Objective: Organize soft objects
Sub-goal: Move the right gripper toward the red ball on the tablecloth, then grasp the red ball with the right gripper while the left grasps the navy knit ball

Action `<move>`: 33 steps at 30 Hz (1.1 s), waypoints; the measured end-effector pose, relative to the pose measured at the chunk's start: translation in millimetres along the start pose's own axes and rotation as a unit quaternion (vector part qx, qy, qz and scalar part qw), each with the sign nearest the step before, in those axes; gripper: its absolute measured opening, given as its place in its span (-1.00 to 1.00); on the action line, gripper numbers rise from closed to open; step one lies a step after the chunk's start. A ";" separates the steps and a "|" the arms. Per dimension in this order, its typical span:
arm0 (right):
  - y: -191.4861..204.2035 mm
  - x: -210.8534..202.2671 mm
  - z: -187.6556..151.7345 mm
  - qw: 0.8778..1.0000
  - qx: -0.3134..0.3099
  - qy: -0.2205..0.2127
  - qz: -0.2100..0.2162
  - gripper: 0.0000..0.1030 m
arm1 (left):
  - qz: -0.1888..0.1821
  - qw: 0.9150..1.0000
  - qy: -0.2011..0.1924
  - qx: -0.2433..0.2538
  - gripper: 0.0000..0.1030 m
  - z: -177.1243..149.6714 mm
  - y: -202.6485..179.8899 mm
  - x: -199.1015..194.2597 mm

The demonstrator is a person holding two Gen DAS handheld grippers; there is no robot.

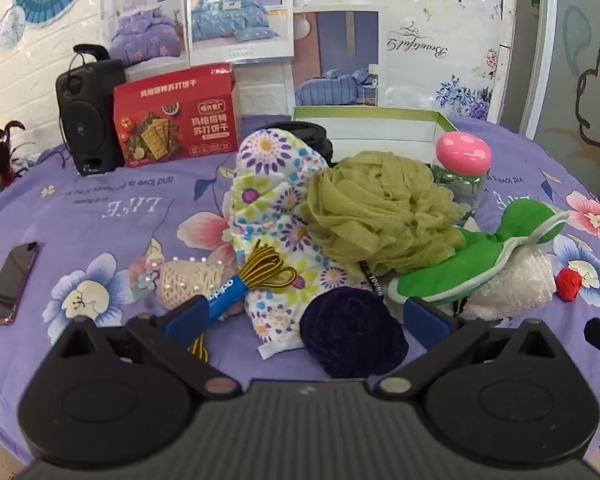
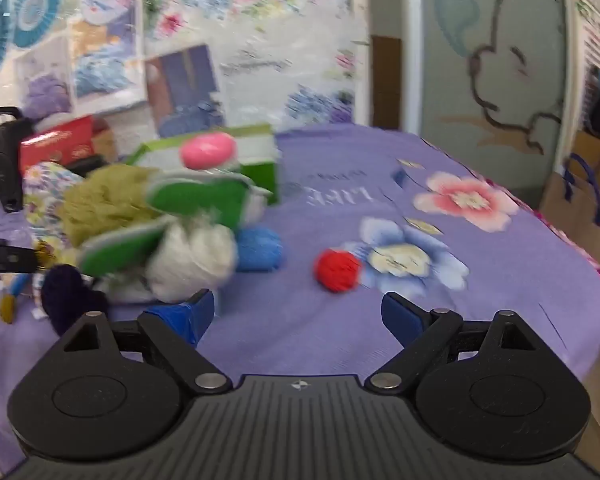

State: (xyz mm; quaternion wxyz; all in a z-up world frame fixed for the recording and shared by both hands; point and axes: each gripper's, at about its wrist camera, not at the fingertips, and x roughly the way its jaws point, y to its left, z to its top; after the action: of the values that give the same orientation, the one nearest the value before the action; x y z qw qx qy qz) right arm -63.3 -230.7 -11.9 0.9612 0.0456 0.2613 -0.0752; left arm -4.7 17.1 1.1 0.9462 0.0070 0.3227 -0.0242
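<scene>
A pile of soft things lies on the purple flowered tablecloth [image 1: 100, 208]. In the left wrist view: an olive mesh bath pouf [image 1: 380, 212], a flowered cloth [image 1: 272, 200], a dark purple velvet scrunchie [image 1: 352, 332], a green and white mitt [image 1: 476, 268], a yellow-black lace bundle [image 1: 260, 272] and a small red ball [image 1: 569, 285]. My left gripper [image 1: 306, 318] stands open, the scrunchie between its fingers without contact. My right gripper [image 2: 298, 312] is open over bare cloth; the red ball [image 2: 337, 270] and a blue ball [image 2: 259, 249] lie just ahead, the mitt [image 2: 168, 232] to its left.
A green-edged open box [image 1: 364, 126] stands behind the pile, with a pink-lidded jar [image 1: 462, 168] beside it. A red biscuit box [image 1: 176, 120] and a black speaker [image 1: 88, 116] stand at the back left. A phone [image 1: 12, 284] lies at the left. The table edge curves at the right [image 2: 588, 280].
</scene>
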 end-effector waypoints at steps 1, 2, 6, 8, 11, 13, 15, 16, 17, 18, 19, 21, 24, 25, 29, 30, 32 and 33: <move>-10.4 2.9 0.0 1.000 0.012 0.002 -0.008 0.51 | -0.001 1.000 0.003 0.004 0.99 -1.1 -0.5 1.4; -18.1 5.9 -1.9 0.999 0.037 -0.003 -0.004 0.51 | -0.001 1.000 0.006 0.009 0.99 -3.2 -2.0 3.1; -22.8 22.2 4.1 0.999 0.039 0.006 0.010 0.51 | -0.017 0.999 0.024 0.031 0.99 -14.6 -0.5 8.1; -22.8 35.8 7.2 1.000 0.027 0.003 0.005 0.51 | -0.024 0.999 0.033 0.034 0.99 -18.2 2.8 10.8; -28.3 62.2 13.8 1.000 0.021 0.013 0.014 0.51 | -0.019 0.999 0.039 0.030 0.99 -18.5 7.4 16.1; -28.5 79.5 15.6 0.999 0.017 0.042 0.024 0.51 | -0.017 0.999 0.036 0.029 0.99 -17.6 8.9 21.1; -26.9 94.2 12.6 0.997 0.008 0.071 0.029 0.51 | -0.020 0.999 0.035 0.030 0.99 -19.2 9.5 26.1; -25.5 101.2 10.8 0.996 0.004 0.084 0.029 0.51 | -0.025 0.999 0.036 0.031 0.99 -19.8 9.2 29.7; -25.4 105.9 9.5 0.996 0.000 0.089 0.028 0.51 | -0.034 0.998 0.036 0.033 0.99 -20.3 8.5 32.1; -26.4 109.9 8.0 0.995 -0.003 0.097 0.027 0.51 | -0.044 0.998 0.035 0.035 0.99 -20.9 7.2 33.7; -27.7 113.7 5.8 0.994 -0.001 0.106 0.032 0.51 | -0.051 0.998 0.031 0.036 0.99 -21.0 5.7 35.0; -31.6 115.3 3.7 0.995 0.009 0.095 0.039 0.54 | -0.064 0.997 0.021 0.042 0.99 -20.3 0.8 37.4; -34.9 113.5 2.1 0.996 0.002 0.085 0.023 0.56 | -0.070 0.996 0.015 0.052 0.99 -18.6 -8.5 45.0; -33.9 111.5 3.0 0.997 -0.014 0.080 0.010 0.56 | -0.070 0.996 0.018 0.054 0.99 -18.3 -11.4 48.5; -30.0 116.5 10.6 0.996 -0.033 0.079 -0.010 0.57 | -0.076 0.995 0.030 0.056 0.99 -20.3 -17.7 57.4; -29.4 118.2 11.6 0.996 -0.032 0.081 -0.010 0.57 | -0.076 0.995 0.030 0.057 0.99 -20.6 -18.2 57.9; -26.6 122.3 11.7 0.996 -0.038 0.079 0.001 0.54 | -0.074 0.995 0.028 0.057 0.99 -20.8 -18.5 58.9; -25.3 122.3 11.3 0.996 -0.043 0.077 0.007 0.52 | -0.074 0.995 0.029 0.058 0.99 -20.8 -18.5 59.6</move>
State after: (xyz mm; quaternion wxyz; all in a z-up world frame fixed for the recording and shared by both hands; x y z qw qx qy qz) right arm 42.2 -271.9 -65.7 0.9397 0.0119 0.3376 -0.0533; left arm 28.8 -3.2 -51.7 0.9302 0.0385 0.3473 -0.1123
